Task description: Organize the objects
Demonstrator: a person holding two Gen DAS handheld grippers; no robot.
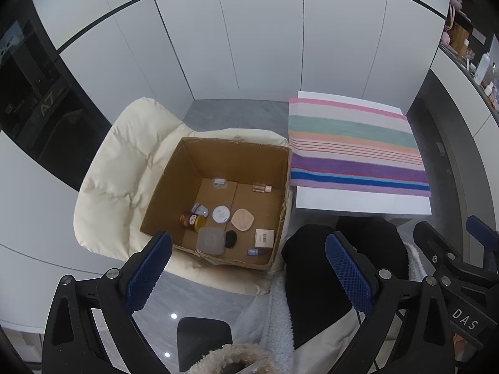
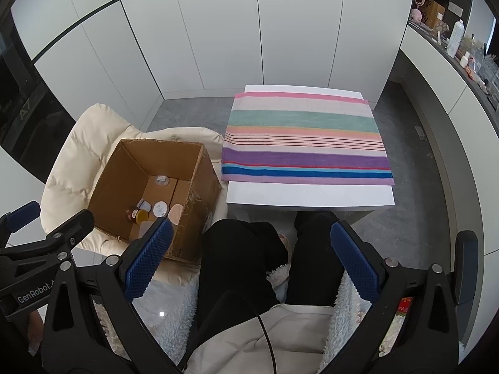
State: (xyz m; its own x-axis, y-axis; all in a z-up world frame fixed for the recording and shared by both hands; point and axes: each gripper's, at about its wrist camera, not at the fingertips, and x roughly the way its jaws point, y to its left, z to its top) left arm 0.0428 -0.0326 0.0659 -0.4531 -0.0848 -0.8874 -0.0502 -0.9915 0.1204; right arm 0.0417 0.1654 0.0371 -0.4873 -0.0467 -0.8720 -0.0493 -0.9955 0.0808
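i hold my left gripper (image 1: 248,268) raised over the near edge of the box (image 1: 237,152), jaws wide, empty. my right gripper (image 2: 251,254) hovers above my knees, wide too. the jar (image 1: 192,220) lies inside the box.

Each tool is black plastic with two blue bumpy pads and small silver screws. The left tool (image 1: 248,269) shows in its own camera, the right tool (image 2: 251,258) likewise (white letters mark their sides). The person wears black trousers (image 2: 240,258) and a fluffy white coat (image 2: 296,339).
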